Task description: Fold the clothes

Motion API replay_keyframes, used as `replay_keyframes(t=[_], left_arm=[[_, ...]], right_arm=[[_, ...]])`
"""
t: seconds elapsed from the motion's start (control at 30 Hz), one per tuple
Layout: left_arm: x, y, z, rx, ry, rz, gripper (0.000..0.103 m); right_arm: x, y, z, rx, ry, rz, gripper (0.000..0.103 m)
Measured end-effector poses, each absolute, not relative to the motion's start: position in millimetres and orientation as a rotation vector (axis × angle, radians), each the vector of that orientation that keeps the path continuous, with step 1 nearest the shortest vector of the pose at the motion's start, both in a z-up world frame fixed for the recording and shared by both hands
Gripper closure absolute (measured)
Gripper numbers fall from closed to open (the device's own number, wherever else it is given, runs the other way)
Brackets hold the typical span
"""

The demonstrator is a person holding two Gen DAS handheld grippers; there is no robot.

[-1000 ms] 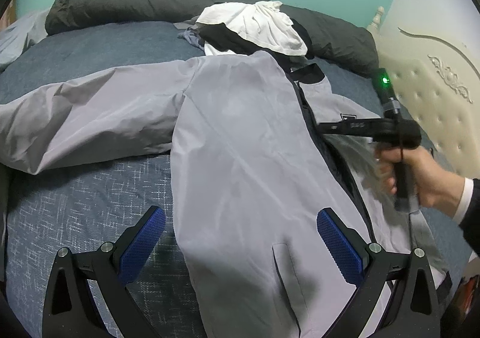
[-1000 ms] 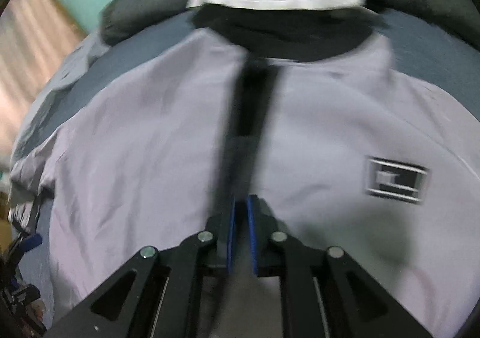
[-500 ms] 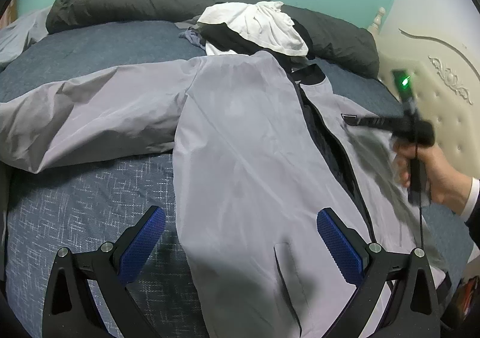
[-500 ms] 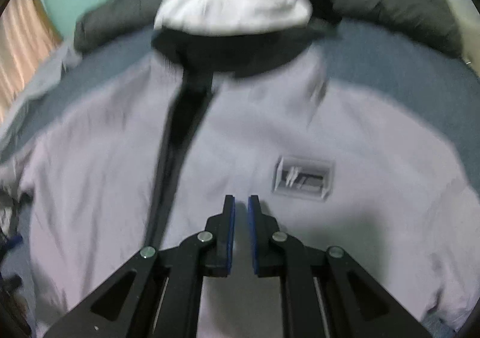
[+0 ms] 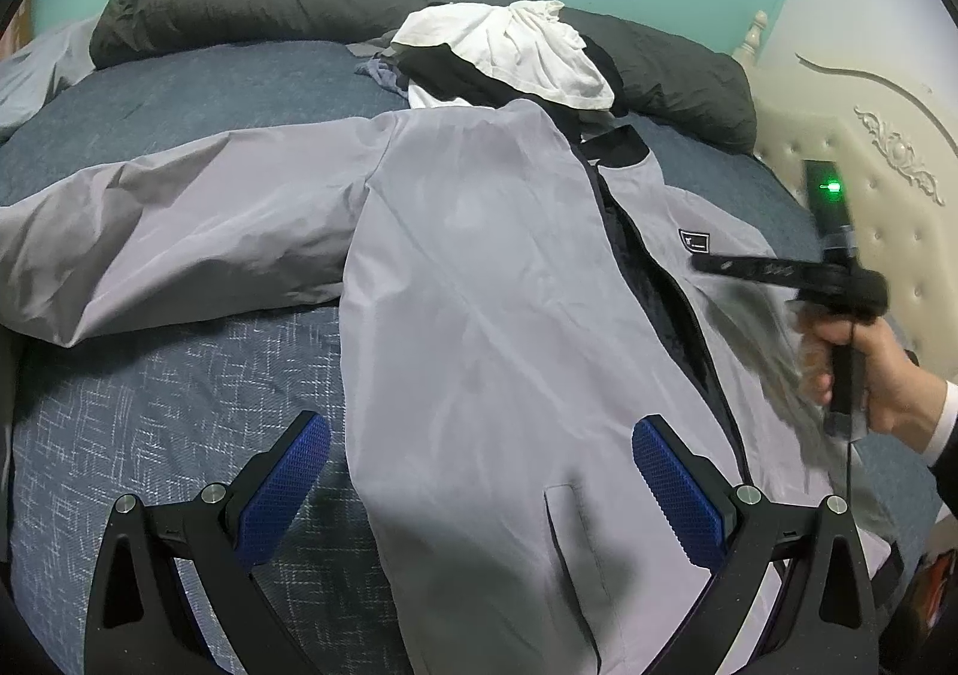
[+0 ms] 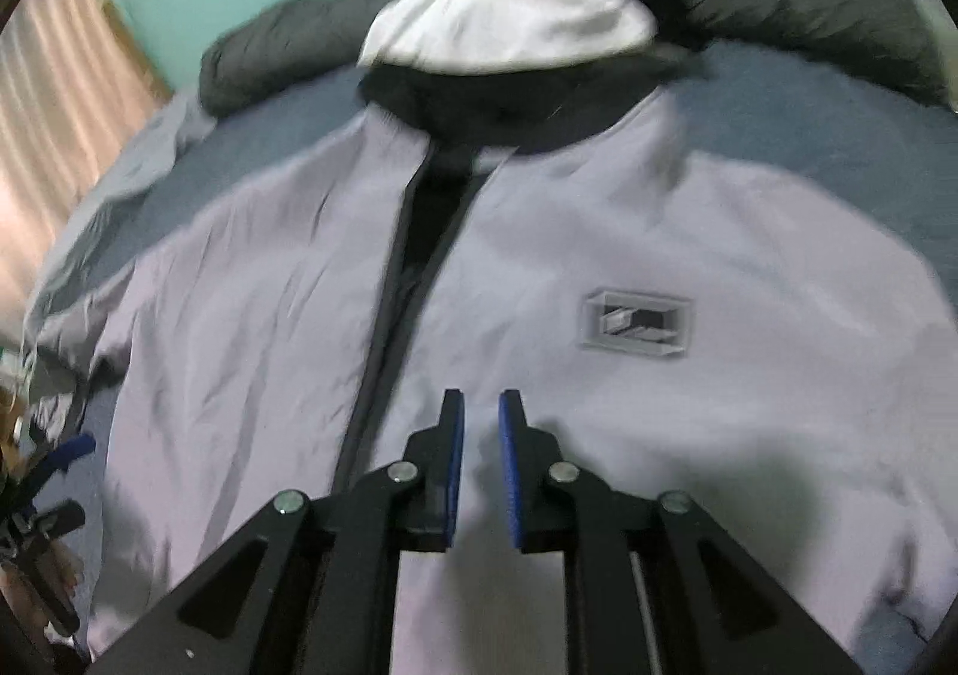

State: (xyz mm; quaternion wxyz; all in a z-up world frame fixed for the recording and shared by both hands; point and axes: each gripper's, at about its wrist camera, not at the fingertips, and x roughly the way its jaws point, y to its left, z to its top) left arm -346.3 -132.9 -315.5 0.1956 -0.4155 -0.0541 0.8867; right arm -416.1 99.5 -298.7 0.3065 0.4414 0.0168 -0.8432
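Left claw [image 5: 479,471] spread wide and empty, poised low over grey jacket [image 5: 479,268] laid front-up and unzipped across bed [image 5: 179,375], one sleeve stretched out flat, likely readied for folding. Right claw [image 6: 477,435] above jacket's chest beside logo patch [image 6: 634,321], blue pads [image 6: 452,465] parting from a narrow gap, nothing between them. Heap of white and black clothes [image 5: 509,52] waiting beyond collar, against dark duvet [image 5: 269,4].
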Motion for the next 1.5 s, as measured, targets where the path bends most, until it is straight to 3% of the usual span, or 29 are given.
replay_keyframes(t=[0.2, 0.4, 0.6, 0.87, 0.97, 1.0, 1.27, 1.33, 1.4, 1.5], left_arm=[[-346, -132, -315, -1.164, -0.15, 2.485, 0.0], [-349, -133, -317, -1.171, -0.153, 2.485, 0.0], [-347, -134, -315, -1.163, -0.147, 2.493, 0.0], [-349, -134, -320, -1.165, -0.129, 2.491, 0.0], [-349, -132, -322, -1.163, -0.122, 2.488, 0.0], [-348, -131, -323, -1.16, -0.114, 2.489, 0.0], [-352, -125, -328, -1.154, -0.097, 2.497, 0.0], [-352, -122, -330, -1.158, -0.091, 2.491, 0.0], [-351, -118, -331, -1.162, -0.068, 2.488, 0.0], [-350, -115, -333, -1.164, -0.035, 2.493, 0.0]], right_arm=[[-437, 119, -313, 1.348, 0.064, -2.202, 0.089], [-447, 135, -296, 1.217, -0.034, -2.284, 0.089], [-504, 116, -280, 1.237, -0.067, -2.35, 0.071], [-578, 135, -300, 1.36, 0.077, -2.514, 0.068], [-601, 152, -309, 1.378, 0.143, -2.555, 0.052], [-607, 158, -312, 1.387, 0.149, -2.555, 0.051], [-633, 160, -337, 1.34, 0.336, -2.427, 0.051], [-633, 156, -343, 1.338, 0.383, -2.361, 0.055], [-631, 155, -346, 1.318, 0.407, -2.32, 0.085], [-627, 157, -342, 1.269, 0.427, -2.319, 0.101]])
